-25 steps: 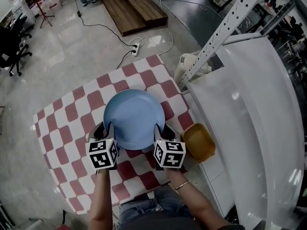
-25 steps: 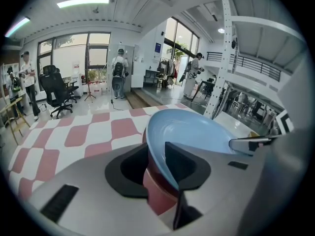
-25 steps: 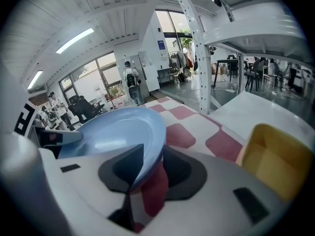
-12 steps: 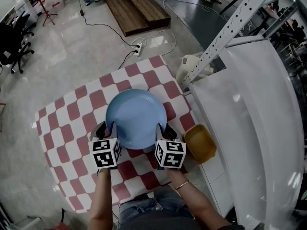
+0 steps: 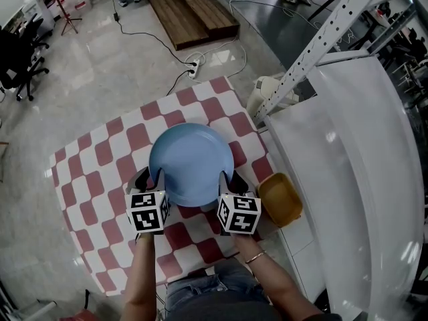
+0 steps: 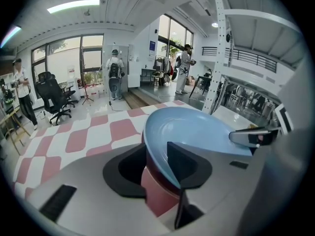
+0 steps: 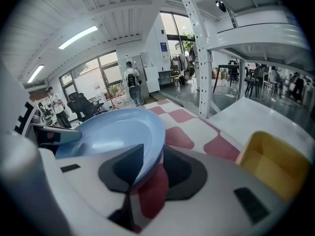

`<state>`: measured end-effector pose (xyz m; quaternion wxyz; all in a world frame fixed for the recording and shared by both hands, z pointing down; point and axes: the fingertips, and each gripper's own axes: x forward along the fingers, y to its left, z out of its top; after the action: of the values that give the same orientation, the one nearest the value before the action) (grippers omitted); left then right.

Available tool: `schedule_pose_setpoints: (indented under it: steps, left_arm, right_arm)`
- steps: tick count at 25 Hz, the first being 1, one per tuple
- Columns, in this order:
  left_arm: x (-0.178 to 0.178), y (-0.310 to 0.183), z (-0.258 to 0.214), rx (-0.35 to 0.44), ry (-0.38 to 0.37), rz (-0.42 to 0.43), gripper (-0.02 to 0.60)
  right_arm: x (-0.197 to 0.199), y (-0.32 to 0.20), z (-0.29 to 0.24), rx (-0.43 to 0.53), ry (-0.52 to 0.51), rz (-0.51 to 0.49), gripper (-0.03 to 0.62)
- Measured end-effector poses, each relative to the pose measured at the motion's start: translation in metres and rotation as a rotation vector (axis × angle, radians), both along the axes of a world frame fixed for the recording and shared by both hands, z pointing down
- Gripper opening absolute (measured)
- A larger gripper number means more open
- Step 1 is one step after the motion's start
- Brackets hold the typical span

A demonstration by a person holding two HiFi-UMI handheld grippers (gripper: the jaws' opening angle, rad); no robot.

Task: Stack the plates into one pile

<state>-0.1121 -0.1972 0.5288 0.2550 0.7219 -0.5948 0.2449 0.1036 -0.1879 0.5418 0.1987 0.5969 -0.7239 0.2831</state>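
One light blue plate (image 5: 190, 162) lies flat on the red-and-white checked table (image 5: 100, 152); any plates under it are hidden. My left gripper (image 5: 148, 178) is at the plate's near left rim and my right gripper (image 5: 231, 179) at its near right rim. In the left gripper view the blue plate (image 6: 197, 129) has its rim between the left gripper's (image 6: 155, 168) jaws, which are opening, with red cloth showing in the gap. In the right gripper view the plate's (image 7: 118, 132) rim runs between the right gripper's (image 7: 152, 173) jaws, also with a gap below it.
A yellow tub (image 5: 279, 199) sits at the table's right edge, close to my right gripper, and shows in the right gripper view as well (image 7: 273, 163). A white curved unit (image 5: 334, 146) and a slanted metal post (image 5: 314, 39) stand to the right. People stand far off.
The plate and both grippers keep nearly the same places; only the view has drifted a little. No clear motion of the jaws shows in the head view.
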Motion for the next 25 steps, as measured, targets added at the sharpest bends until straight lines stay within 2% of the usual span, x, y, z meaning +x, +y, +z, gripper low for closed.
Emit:
schedule_pose_setpoints:
  steps: [7,18,25]
  left_arm:
    - [-0.006,0.000,0.002,-0.015,-0.010,-0.009,0.161]
    - [-0.005,0.010,-0.008,0.013,0.042,-0.038,0.161]
    - [0.000,0.026,-0.019,0.038,0.069,-0.045,0.128]
  right_arm:
    - [0.005,0.001,-0.003,0.009,0.014,-0.001,0.120]
    - [0.001,0.003,-0.017,0.041,0.010,-0.022,0.120]
    - [-0.006,0.011,-0.031,0.073,-0.004,-0.063,0.118]
